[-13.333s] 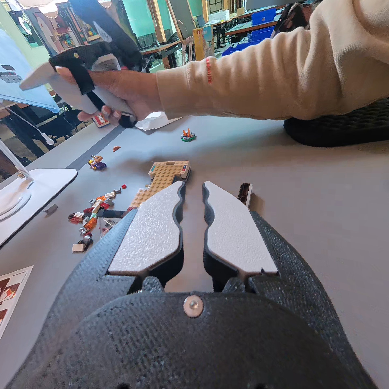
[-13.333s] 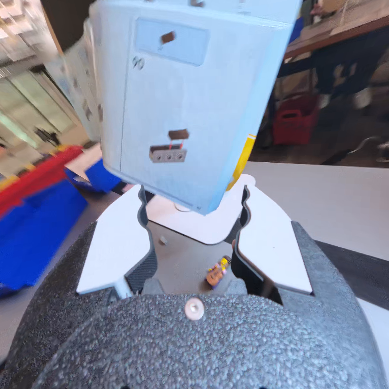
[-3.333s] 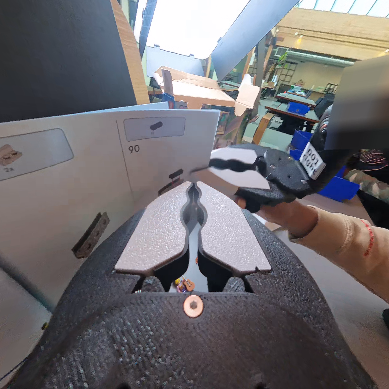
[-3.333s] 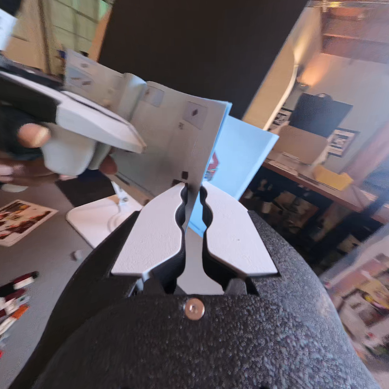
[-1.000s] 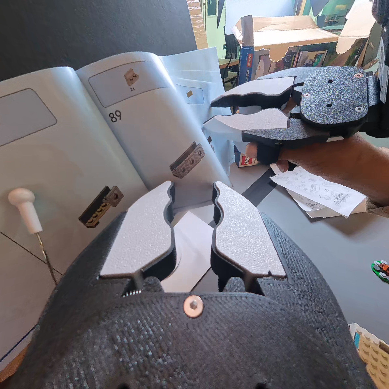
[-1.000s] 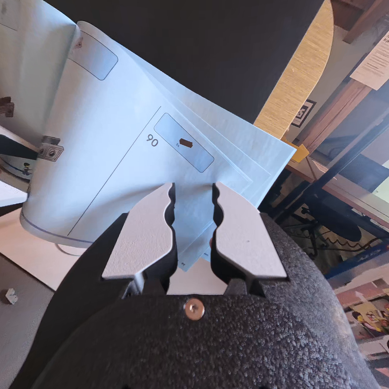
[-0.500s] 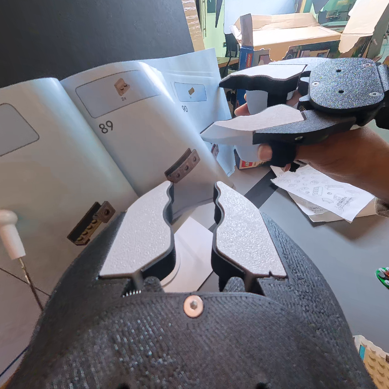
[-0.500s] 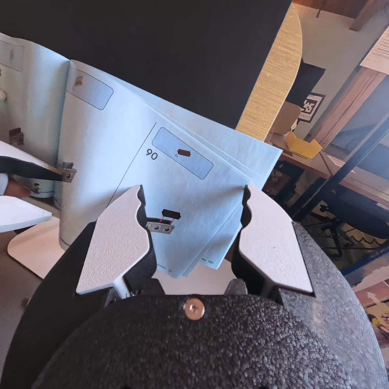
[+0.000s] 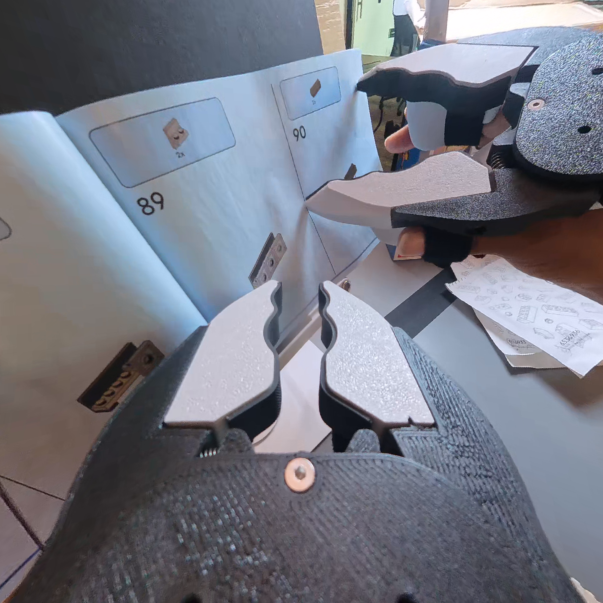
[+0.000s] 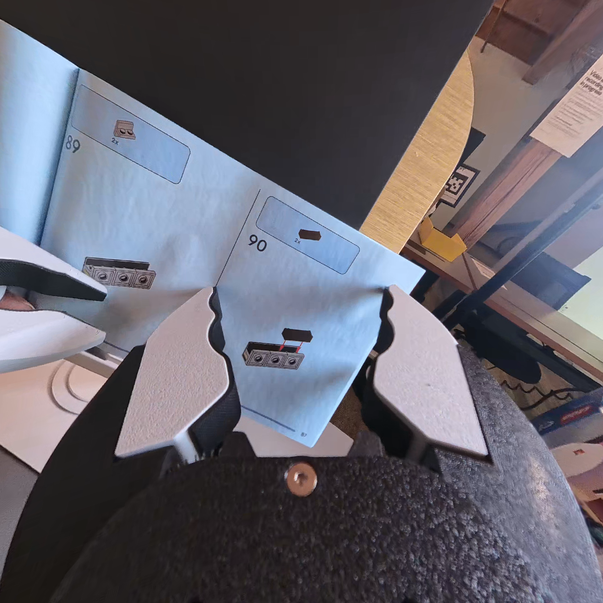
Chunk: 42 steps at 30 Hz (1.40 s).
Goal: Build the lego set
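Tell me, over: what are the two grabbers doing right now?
Left gripper: jaws narrowly apart, nothing gripped. Right gripper: jaws wide against the open instruction booklet. Printed sheet on table alongside.

Pale-blue instr. booklet (image 10: 202,228) propped upright, open.

Booklet's (image 9: 228,212) left page cut off.

Two handheld grippers are counted: the left gripper (image 9: 299,287) and the right gripper (image 10: 300,290). One light-blue instruction booklet (image 9: 208,212) is seen standing open, with two numbered steps on its right-hand page. One white stand base (image 10: 39,391) is seen under it. Two printed paper sheets (image 9: 535,313) are counted, overlapping on the grey worktop (image 9: 522,424). One small box (image 9: 404,254) is partly seen beside them, and one dark panel (image 10: 261,81) behind the booklet
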Each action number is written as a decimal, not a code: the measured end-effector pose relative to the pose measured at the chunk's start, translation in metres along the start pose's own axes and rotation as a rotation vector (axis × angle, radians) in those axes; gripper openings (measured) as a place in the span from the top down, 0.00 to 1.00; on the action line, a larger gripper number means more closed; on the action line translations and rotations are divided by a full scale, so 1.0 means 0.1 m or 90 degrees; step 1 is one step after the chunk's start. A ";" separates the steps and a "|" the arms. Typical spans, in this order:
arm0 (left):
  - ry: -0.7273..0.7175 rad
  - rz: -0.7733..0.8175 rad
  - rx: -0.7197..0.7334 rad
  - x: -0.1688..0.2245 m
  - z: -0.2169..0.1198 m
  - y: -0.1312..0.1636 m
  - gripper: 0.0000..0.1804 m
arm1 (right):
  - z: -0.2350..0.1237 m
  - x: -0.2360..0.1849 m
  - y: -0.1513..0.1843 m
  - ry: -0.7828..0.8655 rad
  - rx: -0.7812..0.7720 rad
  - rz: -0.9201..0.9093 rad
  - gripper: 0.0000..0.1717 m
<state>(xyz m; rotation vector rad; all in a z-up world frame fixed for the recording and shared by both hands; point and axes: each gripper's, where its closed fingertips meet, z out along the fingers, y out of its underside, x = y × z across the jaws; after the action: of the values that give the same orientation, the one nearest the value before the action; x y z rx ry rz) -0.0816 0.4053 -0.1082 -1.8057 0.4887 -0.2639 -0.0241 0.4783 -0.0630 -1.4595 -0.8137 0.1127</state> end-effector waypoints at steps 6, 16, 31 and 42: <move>0.002 0.005 0.003 0.02 0.01 0.01 0.88 | 0.00 -0.10 0.00 -0.018 0.020 0.002 0.66; 0.013 0.007 0.007 0.04 0.00 0.01 0.87 | 0.08 0.10 0.20 -0.160 -0.012 0.311 0.53; 0.031 0.019 -0.002 -0.01 -0.04 0.03 0.88 | -0.31 0.26 0.07 -0.020 0.037 0.138 0.66; -0.003 -0.001 -0.031 -0.07 0.00 0.04 0.92 | 0.08 -0.02 -0.09 -0.028 0.011 -0.032 0.45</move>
<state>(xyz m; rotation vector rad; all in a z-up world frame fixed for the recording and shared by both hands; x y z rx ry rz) -0.0889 0.4078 -0.1116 -1.8544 0.4938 -0.2501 -0.0337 0.4822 -0.0565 -1.4228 -0.8833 0.1142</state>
